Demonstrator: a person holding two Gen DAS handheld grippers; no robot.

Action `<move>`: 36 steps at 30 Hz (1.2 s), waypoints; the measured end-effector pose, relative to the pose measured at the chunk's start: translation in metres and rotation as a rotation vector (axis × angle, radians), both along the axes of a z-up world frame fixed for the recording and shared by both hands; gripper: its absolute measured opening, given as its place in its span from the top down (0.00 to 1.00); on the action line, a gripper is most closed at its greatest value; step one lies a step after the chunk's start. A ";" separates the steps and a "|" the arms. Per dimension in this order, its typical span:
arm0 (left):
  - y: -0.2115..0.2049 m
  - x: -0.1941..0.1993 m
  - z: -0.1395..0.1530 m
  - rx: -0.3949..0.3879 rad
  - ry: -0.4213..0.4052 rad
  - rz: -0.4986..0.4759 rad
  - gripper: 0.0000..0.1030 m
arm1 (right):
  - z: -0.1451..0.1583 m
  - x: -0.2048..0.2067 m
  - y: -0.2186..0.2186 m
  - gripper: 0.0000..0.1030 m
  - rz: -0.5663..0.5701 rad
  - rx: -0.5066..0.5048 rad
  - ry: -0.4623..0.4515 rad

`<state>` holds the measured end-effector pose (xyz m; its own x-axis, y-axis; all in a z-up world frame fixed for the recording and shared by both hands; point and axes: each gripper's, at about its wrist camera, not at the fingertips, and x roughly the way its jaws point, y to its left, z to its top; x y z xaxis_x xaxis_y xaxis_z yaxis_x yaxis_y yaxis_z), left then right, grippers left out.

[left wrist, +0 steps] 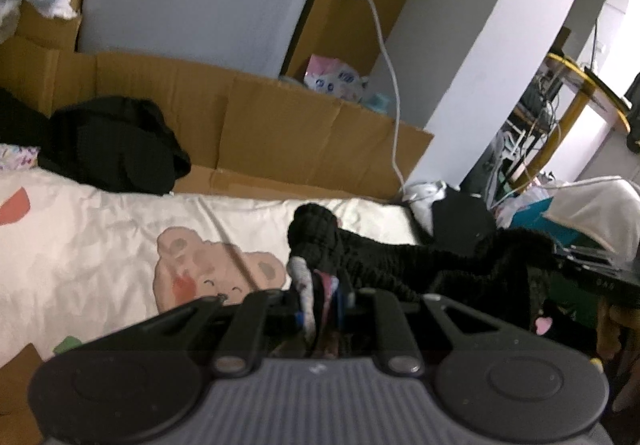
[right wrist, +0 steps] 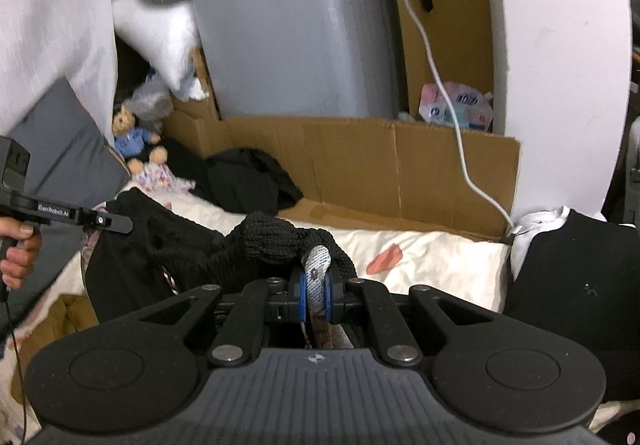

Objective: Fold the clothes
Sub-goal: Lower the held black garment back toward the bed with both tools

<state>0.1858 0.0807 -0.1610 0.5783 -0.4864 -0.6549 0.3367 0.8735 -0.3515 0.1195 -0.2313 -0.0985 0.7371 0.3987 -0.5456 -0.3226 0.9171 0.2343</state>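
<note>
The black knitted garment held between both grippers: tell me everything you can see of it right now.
The black knitted garment looks like chunky ribbed wool, with a white patterned lining or label showing where it is pinched. It is bunched, not flat, and hangs stretched between the left gripper and the right gripper, whose jaws are both shut on it. It sags over the cream bedsheet printed with a bear. Whether it touches the sheet cannot be told.

- Bed sheet, cream, bear print.
- Flattened cardboard lines the bed's far edge.
- Grey upright panel behind it.
- White curved wall; white cable hangs beside.
</note>
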 end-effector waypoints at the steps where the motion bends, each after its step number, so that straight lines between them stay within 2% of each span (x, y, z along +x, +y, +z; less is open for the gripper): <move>1: 0.002 0.004 -0.006 -0.001 0.008 0.000 0.85 | -0.003 0.002 0.001 0.91 0.001 -0.005 0.004; 4: 0.007 0.016 -0.024 -0.019 0.034 0.010 0.85 | -0.016 0.013 0.003 0.91 -0.002 -0.023 0.017; 13: 0.009 0.043 -0.055 -0.028 0.056 0.002 0.85 | -0.055 0.044 0.006 0.91 -0.032 -0.004 0.085; 18: 0.012 0.058 -0.067 -0.033 0.063 0.008 0.85 | -0.065 0.058 0.009 0.91 -0.030 0.000 0.097; 23: 0.016 0.070 -0.065 -0.040 0.044 0.006 0.85 | -0.062 0.075 0.011 0.91 -0.023 -0.006 0.076; 31: 0.017 0.096 -0.055 -0.051 -0.009 0.019 0.85 | -0.052 0.104 0.006 0.91 -0.034 0.053 0.067; 36: 0.024 0.107 -0.048 -0.047 -0.033 0.038 0.85 | -0.050 0.119 0.012 0.91 -0.022 0.042 0.046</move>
